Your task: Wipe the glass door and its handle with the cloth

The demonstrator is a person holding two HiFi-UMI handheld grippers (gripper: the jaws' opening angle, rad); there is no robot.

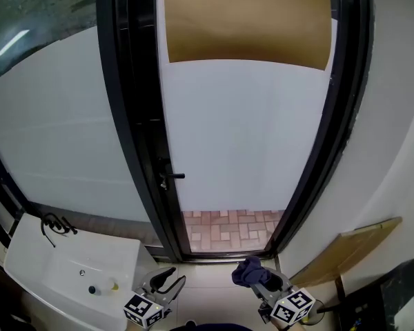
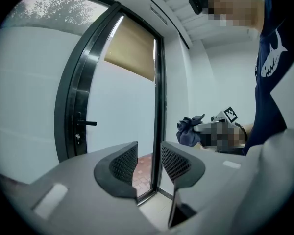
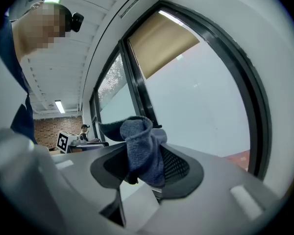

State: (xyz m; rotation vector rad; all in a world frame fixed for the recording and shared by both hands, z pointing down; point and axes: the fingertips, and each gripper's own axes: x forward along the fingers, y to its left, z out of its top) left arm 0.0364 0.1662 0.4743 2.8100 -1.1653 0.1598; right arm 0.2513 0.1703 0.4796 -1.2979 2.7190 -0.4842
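The frosted glass door (image 1: 248, 129) stands ahead in a black frame, a tan blind (image 1: 247, 19) over its top. Its black lever handle (image 1: 172, 176) sticks out from the left stile, also visible in the left gripper view as handle (image 2: 86, 123). My right gripper (image 1: 257, 279) is low at the bottom right, shut on a bunched dark blue cloth (image 1: 250, 272), well short of the door. In the right gripper view the cloth (image 3: 144, 151) fills the gap between the jaws. My left gripper (image 1: 168, 281) hangs at the bottom left, open and empty, with its pads (image 2: 124, 162) apart.
A white washbasin (image 1: 69, 267) with a black tap (image 1: 54, 225) sits at the lower left. Flat cardboard (image 1: 345, 250) leans on the wall at the right. Red brick paving (image 1: 228, 229) shows under the door glass. A fixed frosted pane (image 1: 55, 143) is left of the door.
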